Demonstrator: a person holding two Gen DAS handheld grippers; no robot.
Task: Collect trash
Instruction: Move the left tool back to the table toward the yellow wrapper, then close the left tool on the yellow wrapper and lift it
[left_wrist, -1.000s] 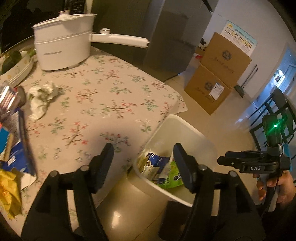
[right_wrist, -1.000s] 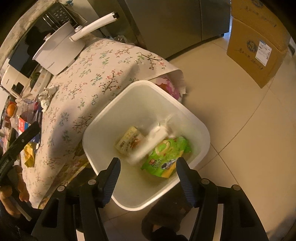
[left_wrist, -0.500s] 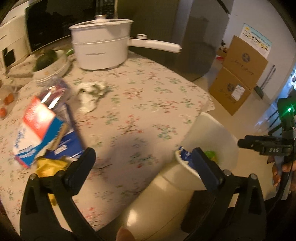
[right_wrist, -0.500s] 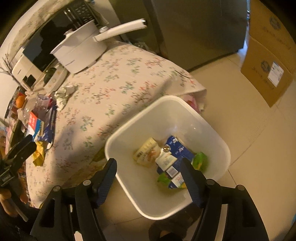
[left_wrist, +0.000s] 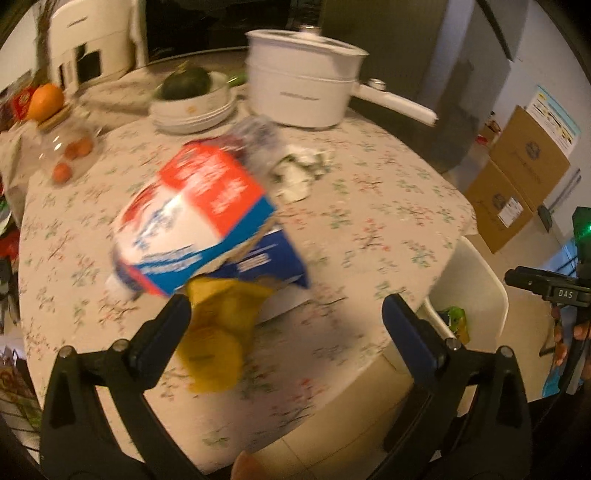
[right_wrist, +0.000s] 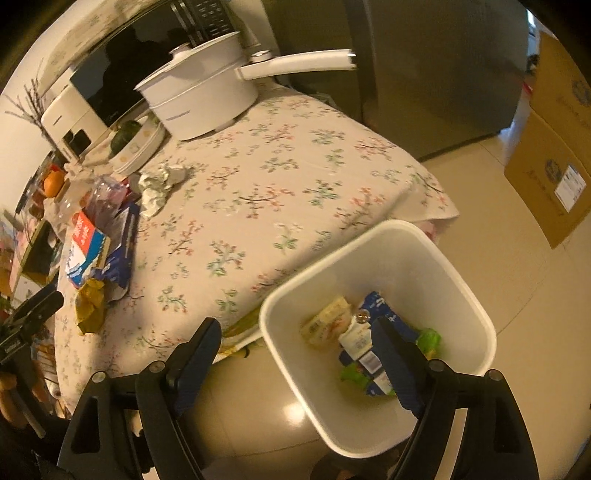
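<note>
Yellow wrapper (left_wrist: 218, 332) just beyond spread left hand-held gripper (left_wrist: 286, 314), untouched

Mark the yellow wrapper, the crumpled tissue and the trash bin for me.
yellow wrapper (left_wrist: 218, 339), left wrist view, its lower half.
crumpled tissue (right_wrist: 160, 182), right wrist view, its middle.
trash bin (right_wrist: 458, 273), right wrist view, far rim.
</note>
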